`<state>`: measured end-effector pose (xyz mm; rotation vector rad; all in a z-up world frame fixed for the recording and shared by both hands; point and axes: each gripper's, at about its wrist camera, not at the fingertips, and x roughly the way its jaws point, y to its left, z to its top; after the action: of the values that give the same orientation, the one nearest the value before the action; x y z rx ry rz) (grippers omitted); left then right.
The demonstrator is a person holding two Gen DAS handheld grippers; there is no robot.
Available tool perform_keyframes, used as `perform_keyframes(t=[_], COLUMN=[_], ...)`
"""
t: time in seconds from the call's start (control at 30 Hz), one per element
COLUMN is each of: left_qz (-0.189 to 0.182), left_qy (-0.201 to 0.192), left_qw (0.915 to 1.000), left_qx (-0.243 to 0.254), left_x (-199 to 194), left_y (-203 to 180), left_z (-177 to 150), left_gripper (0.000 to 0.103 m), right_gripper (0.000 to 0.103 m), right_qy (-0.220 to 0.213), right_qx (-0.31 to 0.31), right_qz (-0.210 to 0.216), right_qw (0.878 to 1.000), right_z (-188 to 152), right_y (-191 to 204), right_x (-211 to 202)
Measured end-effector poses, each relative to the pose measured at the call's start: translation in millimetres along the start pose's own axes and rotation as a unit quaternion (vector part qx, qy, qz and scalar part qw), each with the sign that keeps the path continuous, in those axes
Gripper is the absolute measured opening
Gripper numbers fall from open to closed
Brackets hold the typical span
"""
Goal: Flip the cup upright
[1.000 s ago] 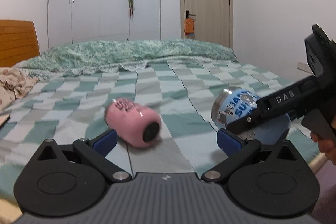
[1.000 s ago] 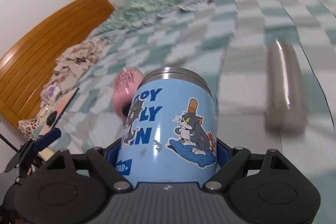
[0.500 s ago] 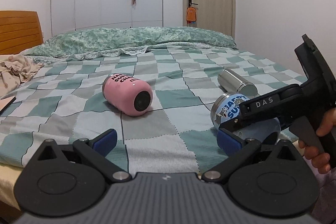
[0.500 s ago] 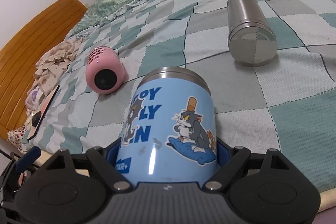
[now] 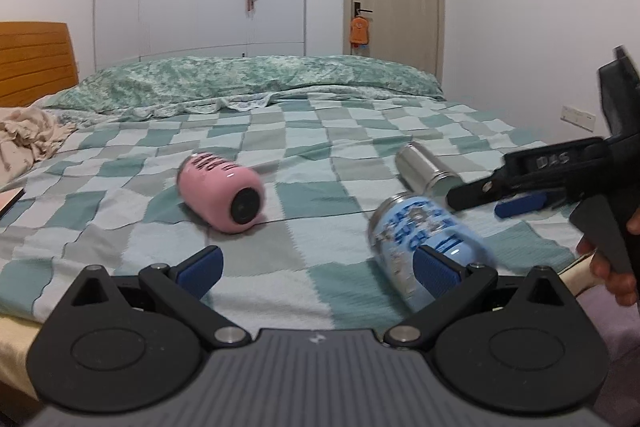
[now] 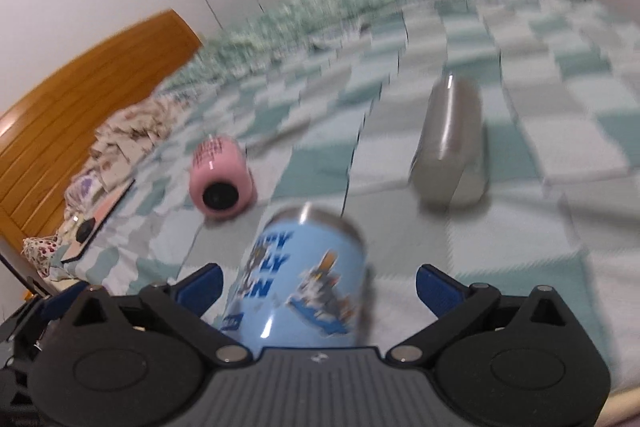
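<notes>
Cup (image 6: 304,283), blue with cartoon print, lies low centre between the spread fingers of the right tool (image 6: 318,285), untouched; "DAS" marks that tool.

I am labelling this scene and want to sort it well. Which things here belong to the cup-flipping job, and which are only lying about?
For the job:
blue cup, lying on its side
pink cup, on its side
steel cup, on its side
right gripper, open
left gripper, open

Only lying about:
crumpled cloth
green quilt
checked bedsheet
</notes>
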<state>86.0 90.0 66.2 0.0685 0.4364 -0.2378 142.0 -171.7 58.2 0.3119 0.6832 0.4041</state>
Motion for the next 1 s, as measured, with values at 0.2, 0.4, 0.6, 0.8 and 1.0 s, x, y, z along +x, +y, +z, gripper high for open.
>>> perform_keyframes(t=[0.2, 0.4, 0.6, 0.8, 1.0], left_qz=[-0.014, 0.004, 0.015, 0.033, 0.040], left_qy=[0.020, 0.093, 0.198, 0.320, 0.342], left_qw=[0.9997, 0.9953, 0.9802, 0.9465, 0.9375], left_qx=[0.004, 0.024, -0.004, -0.020, -0.053], left_x=[22, 71, 123, 170, 177], left_y=[-33, -75, -89, -94, -88], left_z=[17, 38, 56, 58, 52], left_gripper=[0.103, 0.103, 0.103, 0.090, 0.088], right_gripper=[0.103, 0.103, 0.103, 0.103, 0.103], right_qy=[-0.054, -0.069, -0.061, -0.058, -0.067], right_qx=[-0.068, -0.105, -0.124, -0.125, -0.101], right_qz=[-0.027, -0.056, -0.060, -0.050, -0.032], right_qw=[0.996, 0.990, 0.989, 0.989, 0.992], right_z=[10, 13, 14, 12, 3], right_y=[-38, -79, -110, -122, -131], right_x=[-33, -39, -34, -28, -32])
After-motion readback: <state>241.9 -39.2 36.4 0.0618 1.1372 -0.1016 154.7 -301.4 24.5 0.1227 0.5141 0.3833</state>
